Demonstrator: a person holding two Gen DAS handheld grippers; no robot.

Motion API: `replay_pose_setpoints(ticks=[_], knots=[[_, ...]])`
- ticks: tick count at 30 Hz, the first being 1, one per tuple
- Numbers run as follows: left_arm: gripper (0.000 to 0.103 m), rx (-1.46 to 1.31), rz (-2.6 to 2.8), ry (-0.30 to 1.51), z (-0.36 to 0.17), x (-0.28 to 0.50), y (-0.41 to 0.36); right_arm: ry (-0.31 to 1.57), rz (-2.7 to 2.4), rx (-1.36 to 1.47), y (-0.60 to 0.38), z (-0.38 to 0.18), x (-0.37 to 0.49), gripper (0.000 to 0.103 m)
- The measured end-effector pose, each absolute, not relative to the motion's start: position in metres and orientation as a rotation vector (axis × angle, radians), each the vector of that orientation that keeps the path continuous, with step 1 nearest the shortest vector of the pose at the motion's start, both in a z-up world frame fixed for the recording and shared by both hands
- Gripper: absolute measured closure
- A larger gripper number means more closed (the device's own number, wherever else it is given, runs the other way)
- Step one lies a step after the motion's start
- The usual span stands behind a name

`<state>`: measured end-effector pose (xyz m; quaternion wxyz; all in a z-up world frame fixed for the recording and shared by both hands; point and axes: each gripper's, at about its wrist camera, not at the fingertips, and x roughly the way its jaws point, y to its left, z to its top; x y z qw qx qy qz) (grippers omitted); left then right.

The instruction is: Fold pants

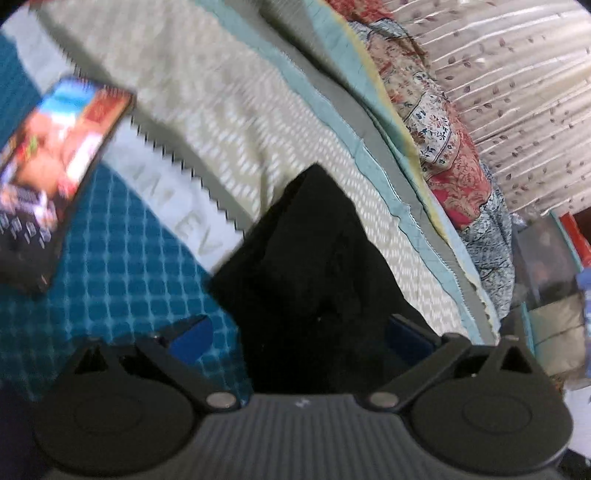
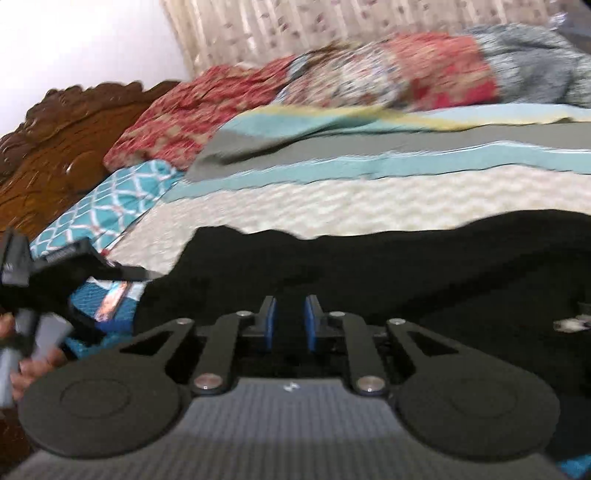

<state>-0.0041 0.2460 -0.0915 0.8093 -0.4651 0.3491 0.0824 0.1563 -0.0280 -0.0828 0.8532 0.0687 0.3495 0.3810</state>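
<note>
The black pants (image 1: 314, 280) lie on the bed, and one pointed end reaches up over the cream quilt (image 1: 207, 110). My left gripper (image 1: 299, 332) is wide open, with its blue pads on either side of the dark cloth and not pressing on it. In the right wrist view the pants (image 2: 406, 266) stretch as a long black band across the bed. My right gripper (image 2: 291, 321) hovers low over them with only a narrow slot between its blue pads. The slot looks black, and whether cloth is pinched there is unclear.
A colourful printed box (image 1: 55, 177) lies on the teal checked blanket (image 1: 122, 280) left of the pants. Red floral bedding (image 2: 388, 77) is heaped along the far side before a curtain (image 2: 295, 26). A carved wooden headboard (image 2: 66, 147) stands left. A person's hand (image 2: 33, 365) holds the other handle.
</note>
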Motion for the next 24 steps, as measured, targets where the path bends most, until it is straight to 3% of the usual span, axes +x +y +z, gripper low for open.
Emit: replay_pose_setpoints(ticks=[3,5,6,7,8,9,12,14,24], knots=[[0.0,-0.987,0.138,0.727,-0.101,0.005,0.243,0.833,0.827,0.233,-0.006,-0.098,0.177,0.085],[0.001,-0.992,0.125,0.718,-0.107,0.012,0.241,1.012,0.816,0.288,0.011,-0.13,0.192,0.084],[0.008,-0.983,0.122,0.72,-0.109,0.017,0.24,1.09,0.793,0.307,0.016,-0.15,0.198,0.087],[0.018,-0.962,0.121,0.732,-0.109,0.021,0.238,1.067,0.774,0.363,0.011,-0.154,0.192,0.103],[0.051,-0.955,0.109,0.746,-0.109,0.024,0.238,1.09,0.766,0.424,0.006,-0.156,0.195,0.103],[0.064,-0.978,0.076,0.756,-0.11,0.026,0.238,1.108,0.758,0.449,0.005,-0.153,0.196,0.103],[0.07,-0.988,0.041,0.724,-0.102,0.023,0.232,1.087,0.767,0.394,0.005,-0.14,0.19,0.101],[0.072,-0.908,0.02,0.705,-0.087,0.024,0.216,1.069,0.769,0.411,0.002,-0.138,0.186,0.094],[0.073,-0.471,-0.197,0.697,-0.033,0.058,0.099,0.868,0.613,0.585,-0.087,-0.12,0.184,0.093]])
